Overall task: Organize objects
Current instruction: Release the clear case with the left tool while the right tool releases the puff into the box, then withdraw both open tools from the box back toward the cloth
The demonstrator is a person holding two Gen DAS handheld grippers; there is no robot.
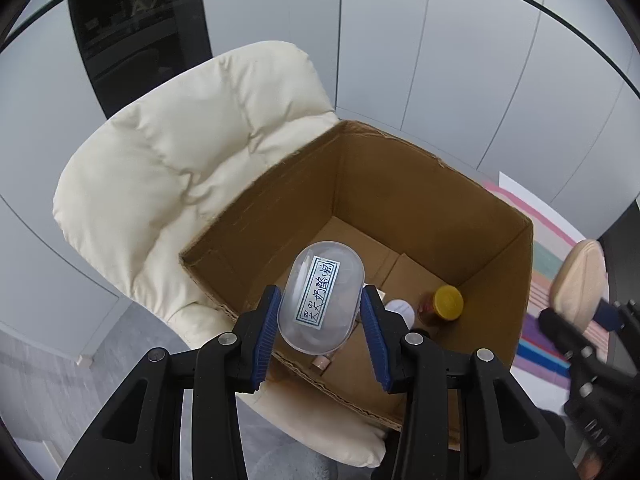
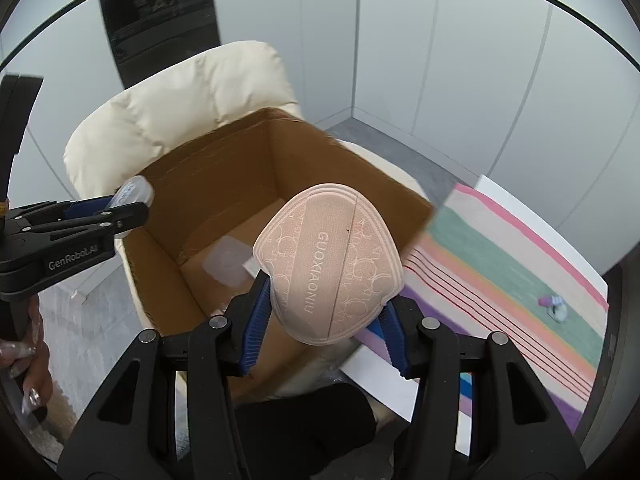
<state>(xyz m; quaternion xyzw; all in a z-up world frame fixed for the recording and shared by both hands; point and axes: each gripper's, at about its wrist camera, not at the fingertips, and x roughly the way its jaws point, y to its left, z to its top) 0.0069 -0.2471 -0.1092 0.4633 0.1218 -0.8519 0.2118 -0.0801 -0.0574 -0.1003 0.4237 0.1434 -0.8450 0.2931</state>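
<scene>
The left gripper (image 1: 320, 308) has a clear oval plastic container (image 1: 322, 296) pinched between its blue pads, jaws closed snug on the two long sides. The lid faces the camera and has a white label with blue handwritten characters on it. It's held in the air above the near side of an open cardboard box (image 1: 400, 184), not resting on anything.

The right gripper (image 2: 326, 304) is clamped on a peach-pink padded insert (image 2: 328, 264), a rounded fabric piece with "GUOXIAONU" printed down a center strip and a circle pattern on either side. Pads bite its lower edges, and it sticks up over the box's right-hand rim. From the left wrist view you can see that same pad off to the far right, outside the box wall.

Inside the box, down on the floor: a small jar with a yellow lid (image 1: 442, 304), a white round thing (image 1: 400, 310) just beside it that I can't identify, and a small pinkish cylinder (image 1: 322, 362) near the front wall. The right wrist view also shows a flat translucent piece (image 2: 226, 262) lying on the bottom.

The box sits on a cream cushioned chair (image 1: 180, 168). To the right there's a striped multicolor mat (image 2: 520, 264) with a small blurry object (image 2: 554, 306) on it. A hand with long nails (image 2: 28, 368) shows at the left edge of the right wrist view.
</scene>
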